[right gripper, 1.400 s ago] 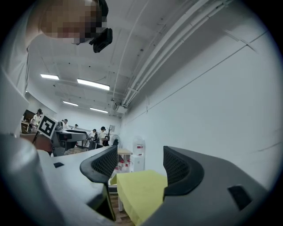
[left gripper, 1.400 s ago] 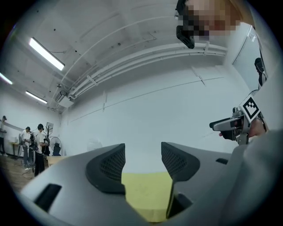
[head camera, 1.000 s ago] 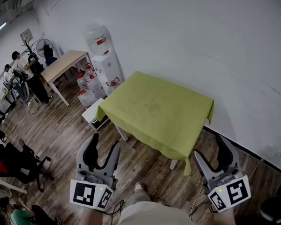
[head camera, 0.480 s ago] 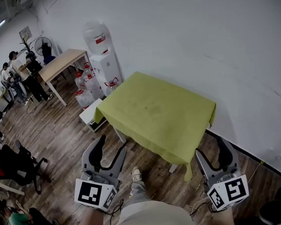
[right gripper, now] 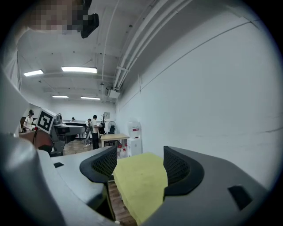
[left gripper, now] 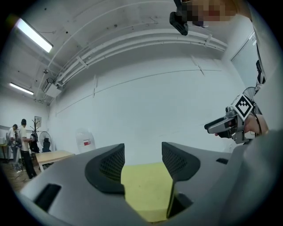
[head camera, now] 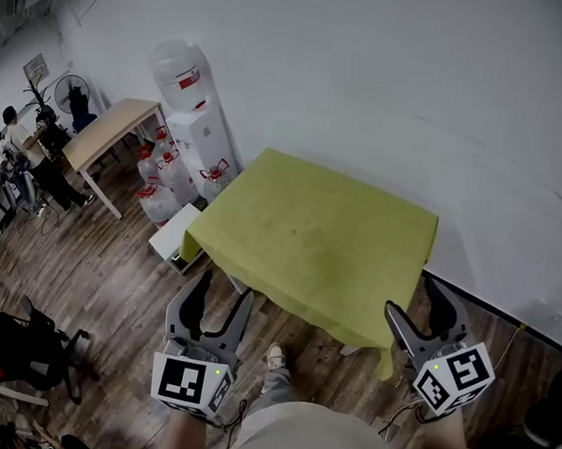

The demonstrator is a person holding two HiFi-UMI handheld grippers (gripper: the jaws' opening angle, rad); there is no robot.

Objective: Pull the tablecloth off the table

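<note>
A yellow-green tablecloth (head camera: pixel 314 236) covers a small table against the white wall, hanging over its edges. It also shows ahead between the jaws in the left gripper view as the tablecloth (left gripper: pixel 146 187) and in the right gripper view as the tablecloth (right gripper: pixel 140 181). My left gripper (head camera: pixel 217 302) is held above the floor, just short of the table's near left side, jaws open and empty. My right gripper (head camera: pixel 423 307) hovers near the table's near right corner, also open with nothing between its fingers. Neither touches the cloth.
A water dispenser (head camera: pixel 192 106) with several spare bottles (head camera: pixel 157 183) stands left of the table. A low white stool (head camera: pixel 174 239) sits by the table's left corner. A wooden table (head camera: pixel 107 134) and people (head camera: pixel 24 157) are further left. My shoe (head camera: pixel 275 359) shows on the wood floor.
The view has moved closer to the table. Both grippers now sit nearer its front edge, the right one close to the hanging corner of the cloth.
</note>
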